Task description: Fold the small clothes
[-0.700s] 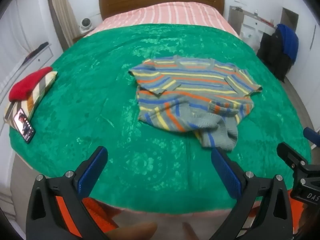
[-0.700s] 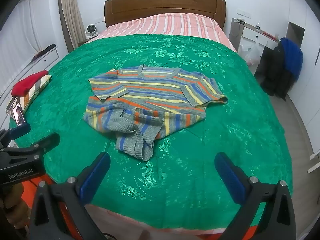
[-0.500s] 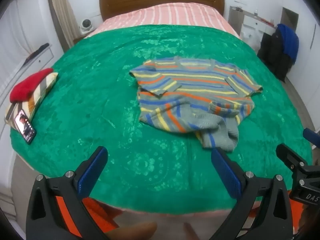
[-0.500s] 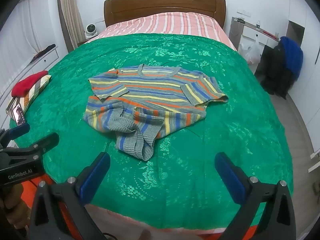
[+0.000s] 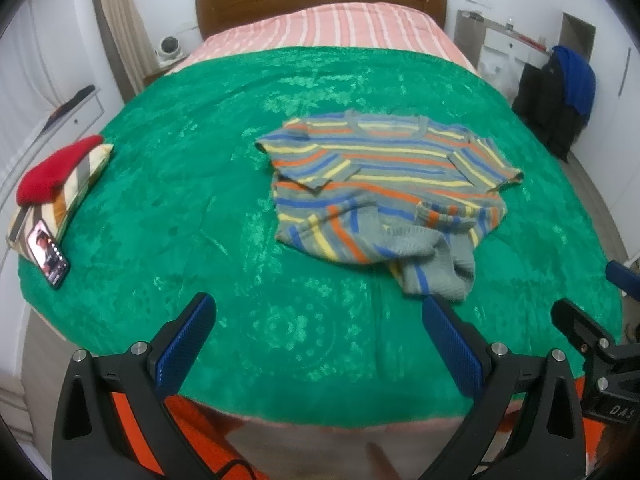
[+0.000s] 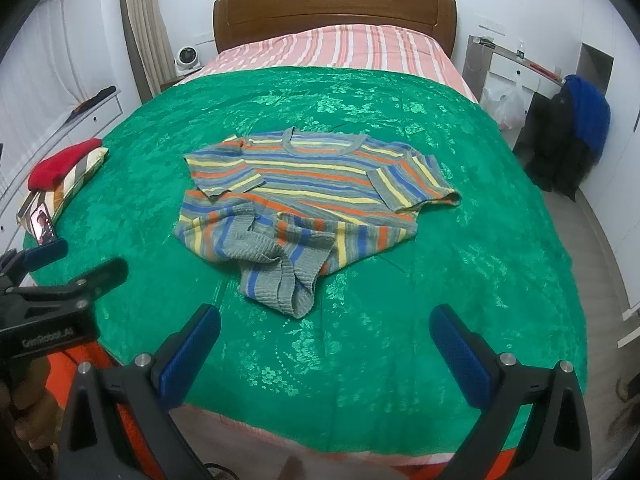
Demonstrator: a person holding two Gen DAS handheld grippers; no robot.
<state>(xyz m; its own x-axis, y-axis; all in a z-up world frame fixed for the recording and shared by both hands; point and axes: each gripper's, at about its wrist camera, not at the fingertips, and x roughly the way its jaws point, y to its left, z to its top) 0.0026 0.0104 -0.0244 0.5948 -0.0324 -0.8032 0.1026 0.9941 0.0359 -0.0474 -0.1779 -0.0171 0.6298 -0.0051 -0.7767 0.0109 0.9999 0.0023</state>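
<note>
A small striped knit shirt [image 5: 384, 184] in grey, blue, orange and yellow lies on the green bedspread [image 5: 200, 184], collar toward the headboard, its lower hem rumpled and bunched toward me. It also shows in the right wrist view [image 6: 312, 200]. My left gripper [image 5: 318, 320] is open and empty, held over the near edge of the bed, short of the shirt. My right gripper [image 6: 324, 332] is open and empty too, just short of the bunched hem. Each gripper shows at the edge of the other's view.
A striped cushion with a red cloth [image 5: 56, 176] and a phone [image 5: 48, 252] lie at the bed's left edge. A wooden headboard [image 6: 332, 8] is at the far end. Dark and blue jackets [image 6: 572, 136] hang at the right beside a white desk.
Both grippers have edged slightly forward toward the bed; the shirt sits a little nearer in both views. Both stay open and the shirt has not moved.
</note>
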